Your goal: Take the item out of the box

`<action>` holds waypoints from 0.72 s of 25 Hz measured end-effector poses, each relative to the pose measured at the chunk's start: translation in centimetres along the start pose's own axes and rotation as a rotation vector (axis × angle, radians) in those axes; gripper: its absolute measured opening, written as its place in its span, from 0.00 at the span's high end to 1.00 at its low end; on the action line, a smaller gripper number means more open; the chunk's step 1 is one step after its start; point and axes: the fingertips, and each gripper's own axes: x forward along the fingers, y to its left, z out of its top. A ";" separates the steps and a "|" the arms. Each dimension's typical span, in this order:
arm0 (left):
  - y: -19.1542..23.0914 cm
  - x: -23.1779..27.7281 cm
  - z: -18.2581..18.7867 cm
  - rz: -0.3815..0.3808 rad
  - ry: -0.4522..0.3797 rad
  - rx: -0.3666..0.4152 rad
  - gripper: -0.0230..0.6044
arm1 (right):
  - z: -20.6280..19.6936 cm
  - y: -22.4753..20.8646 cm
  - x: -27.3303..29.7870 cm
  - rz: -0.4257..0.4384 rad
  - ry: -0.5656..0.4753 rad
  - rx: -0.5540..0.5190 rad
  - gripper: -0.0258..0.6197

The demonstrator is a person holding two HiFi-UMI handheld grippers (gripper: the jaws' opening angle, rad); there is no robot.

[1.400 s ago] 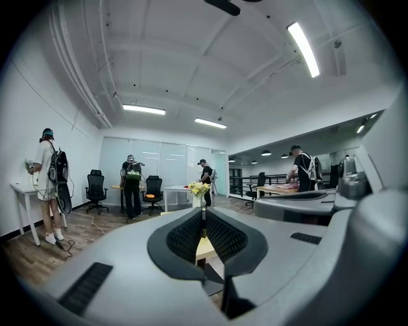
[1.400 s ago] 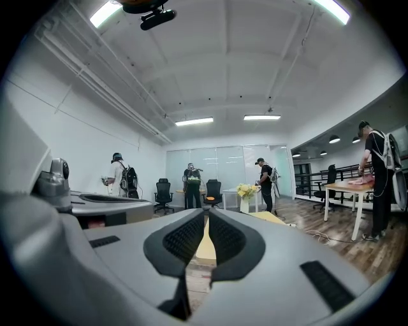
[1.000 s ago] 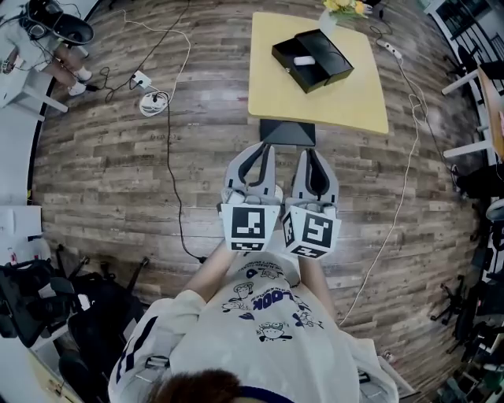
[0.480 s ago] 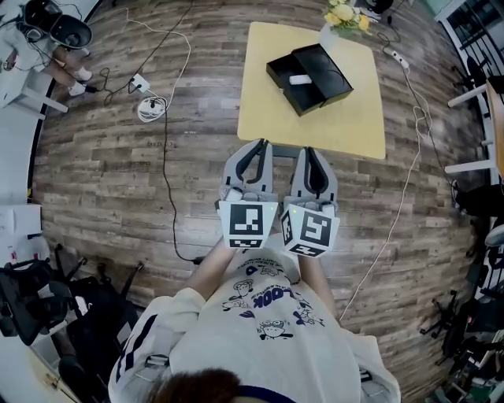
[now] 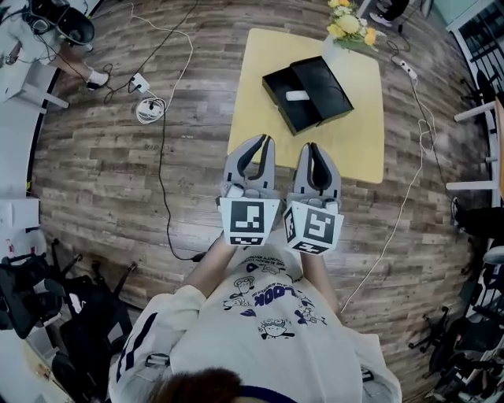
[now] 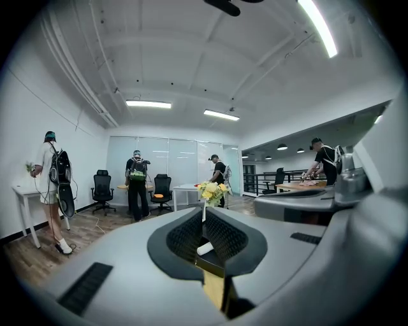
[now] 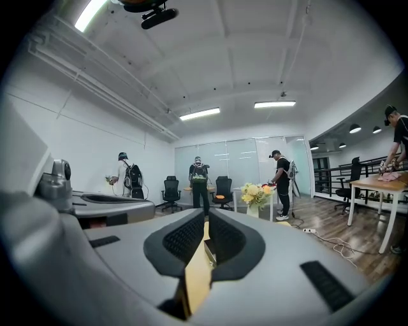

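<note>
Item [image 5: 297, 95]: small white piece lying inside the black box [image 5: 327, 79], near its middle, nothing touching it. Box is open-topped, sits on the yellow table [image 5: 260, 102], skewed to the table edges, at about 1 o'clock in the head view. Yellow flowers [image 5: 349, 24] on the table's far edge, 12 o'clock of the box, just beside it.

Left gripper [image 5: 268, 140] is at 6 o'clock of the box, tips over the near table edge, jaws closed together with nothing gripped. The left gripper view shows the item and box far off through the hollow behind the closed tips. Right gripper [image 5: 309, 147] is just beside the left one, at its 3 o'clock, same pose, jaws also closed and empty. Both point to 12 o'clock, toward the table, and both are apart from the box.

Marker cubes [image 5: 248, 223] are at the 6 o'clock ends of the grippers, close to the person's white printed shirt [image 5: 264, 315].

Wood-plank floor [image 5: 118, 173] surrounds the table. A cable [image 5: 161, 157] runs across it at 9 o'clock of the grippers, and a white power strip [image 5: 142, 81] lies at 10 o'clock.

Gripper views: several people [image 6: 136, 184] stand in the background by desks, with black office chairs [image 6: 102, 191].
</note>
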 end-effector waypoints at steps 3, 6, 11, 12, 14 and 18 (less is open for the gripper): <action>0.1 1.2 -0.3 0.013 0.008 -0.007 0.92 | -0.2 -0.6 1.1 0.010 0.006 0.003 0.90; 0.1 2.3 -0.6 0.024 0.018 -0.008 0.92 | -0.7 -1.2 2.0 0.018 0.018 0.008 0.90; 0.4 4.0 -1.0 0.026 0.043 -0.015 0.92 | -1.2 -1.9 3.5 0.020 0.041 0.026 0.90; 0.5 4.3 -1.1 0.024 0.049 -0.015 0.92 | -1.3 -2.0 3.7 0.021 0.046 0.030 0.90; 0.6 4.9 -1.4 0.023 0.060 -0.017 0.92 | -1.4 -2.2 4.3 0.022 0.052 0.034 0.90; 0.8 6.6 -1.8 0.016 0.072 -0.013 0.92 | -1.6 -2.7 5.9 0.018 0.055 0.045 0.90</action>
